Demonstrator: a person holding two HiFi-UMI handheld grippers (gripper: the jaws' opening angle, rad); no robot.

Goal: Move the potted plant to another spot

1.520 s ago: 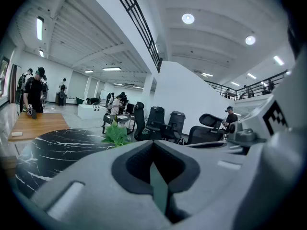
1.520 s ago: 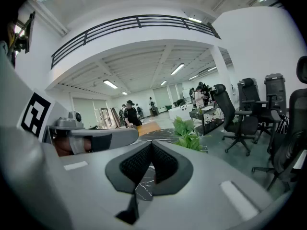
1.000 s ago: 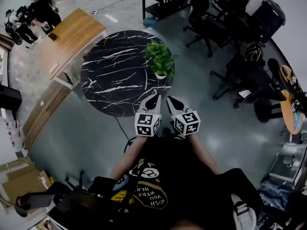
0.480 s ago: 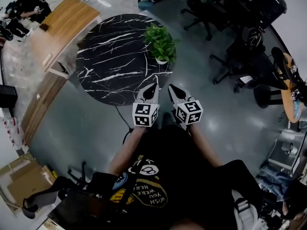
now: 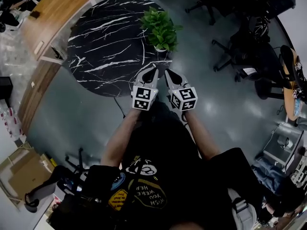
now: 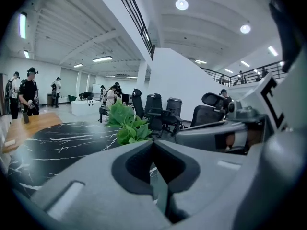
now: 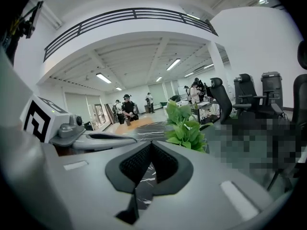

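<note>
The potted plant (image 5: 160, 27), leafy green in a small white pot, stands near the right rim of the round black marble table (image 5: 105, 47). My left gripper (image 5: 153, 70) and right gripper (image 5: 167, 72) are side by side at the table's near edge, just short of the plant and pointing at it. Both are shut with nothing between their jaws. In the left gripper view the plant (image 6: 126, 125) shows just past the closed tips of the left gripper (image 6: 153, 142). The right gripper view has the plant (image 7: 184, 126) ahead and slightly right of the right gripper (image 7: 151, 143).
Several black office chairs (image 5: 240, 56) crowd the floor right of the table. A wooden desk (image 5: 53, 8) stands at the table's far left, with people (image 6: 29, 87) beyond it. A cable (image 5: 120, 111) runs over the grey floor under the table's near edge.
Both grippers have sunk and moved forward to the table's near edge, closer to the plant. Their jaws stayed shut. The head view has shifted towards the table.
</note>
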